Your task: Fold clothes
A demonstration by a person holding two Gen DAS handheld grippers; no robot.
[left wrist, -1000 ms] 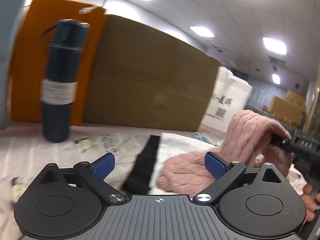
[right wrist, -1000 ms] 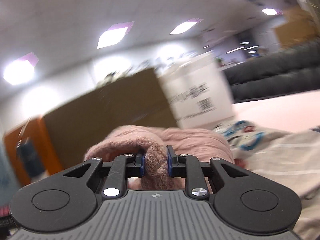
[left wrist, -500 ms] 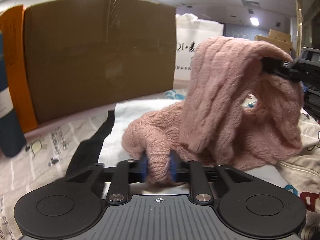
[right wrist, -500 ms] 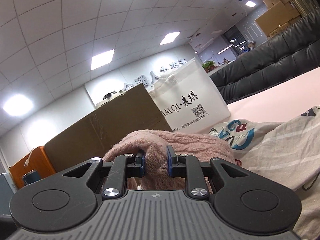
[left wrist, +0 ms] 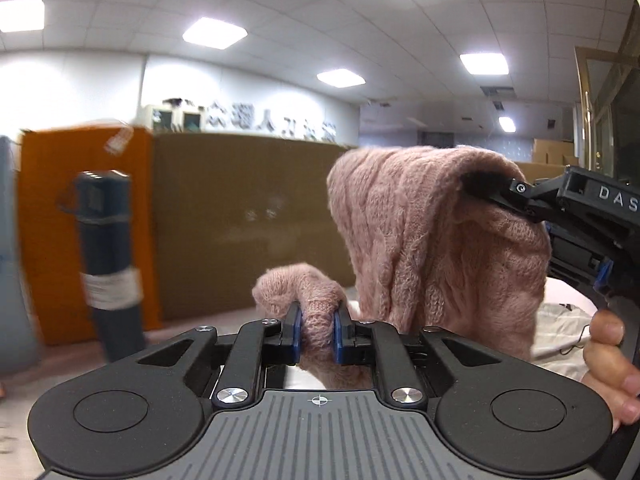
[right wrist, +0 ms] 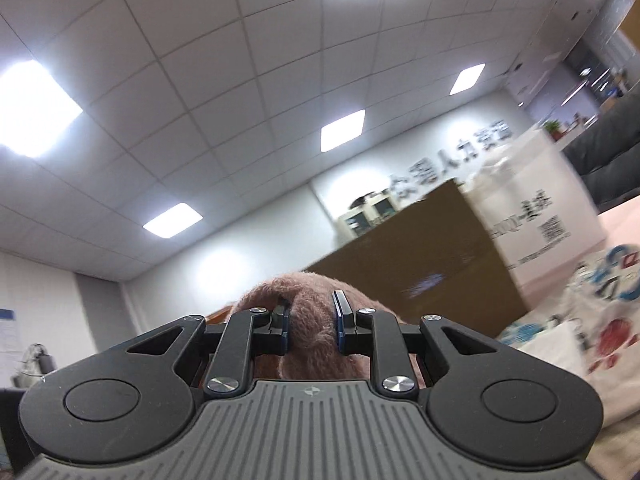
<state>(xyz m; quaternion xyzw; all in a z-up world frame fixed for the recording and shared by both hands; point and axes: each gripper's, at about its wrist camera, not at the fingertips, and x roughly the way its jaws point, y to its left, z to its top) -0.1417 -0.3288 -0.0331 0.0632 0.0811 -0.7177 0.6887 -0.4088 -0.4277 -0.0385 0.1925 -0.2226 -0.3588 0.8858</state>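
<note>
A pink knitted sweater [left wrist: 432,240] hangs in the air between my two grippers. My left gripper [left wrist: 317,334] is shut on a bunched fold of it, low in the left wrist view. My right gripper shows at the right of that view [left wrist: 496,192], its black fingers clamped on the sweater's top edge, higher than the left one. In the right wrist view my right gripper [right wrist: 310,328] is shut on a pink fold of the sweater [right wrist: 312,296]. Most of the garment below is hidden by the gripper bodies.
A dark blue flask [left wrist: 108,264] stands at the left, before an orange panel [left wrist: 52,216] and a big brown cardboard box [left wrist: 248,220]. A white printed bag [right wrist: 536,216] and printed cloth [right wrist: 600,320] lie at the right. The person's hand [left wrist: 608,360] holds the right gripper.
My left gripper closed on the sweater and both grippers lifted it off the surface. Both views tilted upward toward the ceiling.
</note>
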